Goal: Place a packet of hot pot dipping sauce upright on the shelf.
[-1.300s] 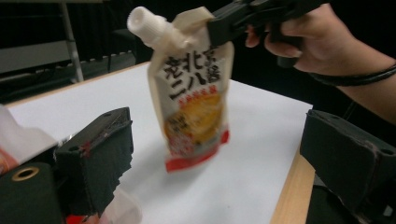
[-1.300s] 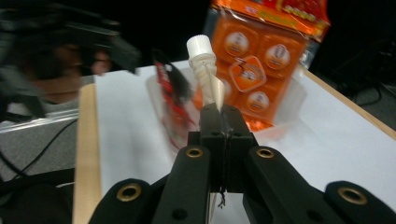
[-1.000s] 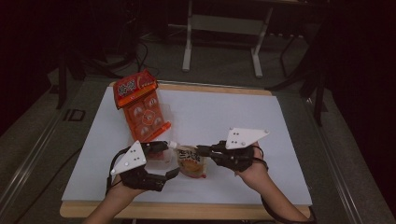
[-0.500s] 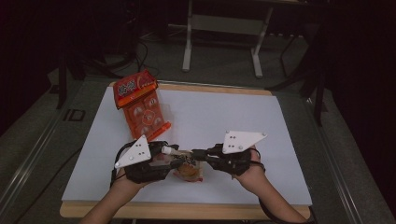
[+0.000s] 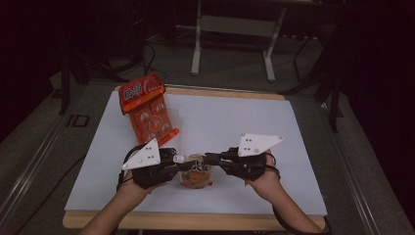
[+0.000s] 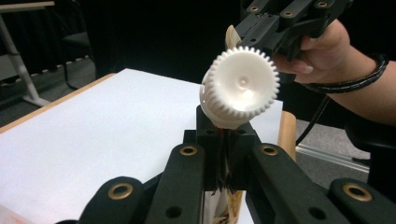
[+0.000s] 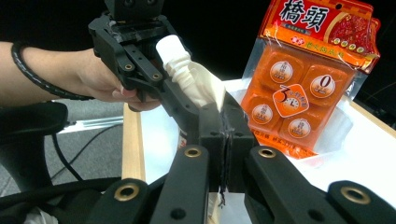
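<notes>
Two tools (image 5: 182,164) (image 5: 209,157) pinch a spouted pouch (image 5: 195,172); orange packet (image 5: 147,107) lies well apart.

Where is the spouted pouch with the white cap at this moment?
In the high view the pouch hangs near the table's front edge, gripped between the left gripper and the right gripper, in front of the orange package.

Orange blister pack (image 7: 308,79): header card carries large white Chinese characters "橋頭". Centre badge on the pack reads "3" with a smaller "L". One sealed cup lid shows "0". Remaining small print on the lids and header is too fine to read.
</notes>
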The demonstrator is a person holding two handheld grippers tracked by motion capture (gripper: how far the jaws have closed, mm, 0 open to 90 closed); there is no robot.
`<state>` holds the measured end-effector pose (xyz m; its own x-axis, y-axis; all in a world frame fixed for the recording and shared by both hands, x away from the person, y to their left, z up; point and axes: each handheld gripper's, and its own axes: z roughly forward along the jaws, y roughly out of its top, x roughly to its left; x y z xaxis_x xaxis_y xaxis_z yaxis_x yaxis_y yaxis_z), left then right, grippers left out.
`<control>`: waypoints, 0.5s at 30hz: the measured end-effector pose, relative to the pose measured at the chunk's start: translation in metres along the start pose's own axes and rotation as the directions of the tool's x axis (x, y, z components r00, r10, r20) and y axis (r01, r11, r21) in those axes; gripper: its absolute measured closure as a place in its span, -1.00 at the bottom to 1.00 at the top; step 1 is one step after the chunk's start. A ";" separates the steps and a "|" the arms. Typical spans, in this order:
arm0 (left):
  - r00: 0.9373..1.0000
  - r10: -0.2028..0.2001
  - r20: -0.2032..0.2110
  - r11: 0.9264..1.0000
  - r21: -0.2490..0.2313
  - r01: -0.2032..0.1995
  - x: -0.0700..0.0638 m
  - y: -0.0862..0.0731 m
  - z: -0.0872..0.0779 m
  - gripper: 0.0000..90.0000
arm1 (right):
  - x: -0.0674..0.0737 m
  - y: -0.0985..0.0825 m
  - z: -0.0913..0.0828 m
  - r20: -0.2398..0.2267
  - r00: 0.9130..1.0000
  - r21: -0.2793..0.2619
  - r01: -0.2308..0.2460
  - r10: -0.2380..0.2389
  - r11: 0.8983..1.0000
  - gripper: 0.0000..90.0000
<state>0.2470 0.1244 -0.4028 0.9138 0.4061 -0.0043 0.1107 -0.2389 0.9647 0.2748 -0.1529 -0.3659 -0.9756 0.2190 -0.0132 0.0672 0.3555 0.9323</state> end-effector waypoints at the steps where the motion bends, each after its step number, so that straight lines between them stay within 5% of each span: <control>1: 1.000 0.006 -0.002 1.000 -0.002 -0.006 0.000 0.002 0.000 0.95 | 0.000 0.000 -0.001 0.007 1.000 -0.008 0.002 -0.002 1.000 0.92; 3: 1.000 0.019 -0.004 1.000 -0.004 -0.019 0.000 0.006 0.000 0.96 | -0.001 0.001 -0.003 0.011 1.000 -0.020 -0.003 0.003 1.000 0.86; 6: 0.999 0.034 -0.015 0.999 -0.009 -0.034 0.002 0.012 0.000 0.96 | -0.004 0.003 -0.009 0.048 0.999 -0.038 -0.008 0.010 0.999 0.44; 15: 0.997 0.037 -0.074 0.997 -0.065 -0.042 0.017 0.032 -0.011 0.97 | -0.012 -0.001 -0.023 0.105 0.994 -0.056 -0.037 0.043 0.998 -0.24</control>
<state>0.2616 0.1338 -0.3690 0.8856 0.4616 0.0509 0.0469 -0.1980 0.9791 0.2819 -0.1772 -0.3584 -0.9445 0.3282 -0.0108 0.0920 0.2960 0.9508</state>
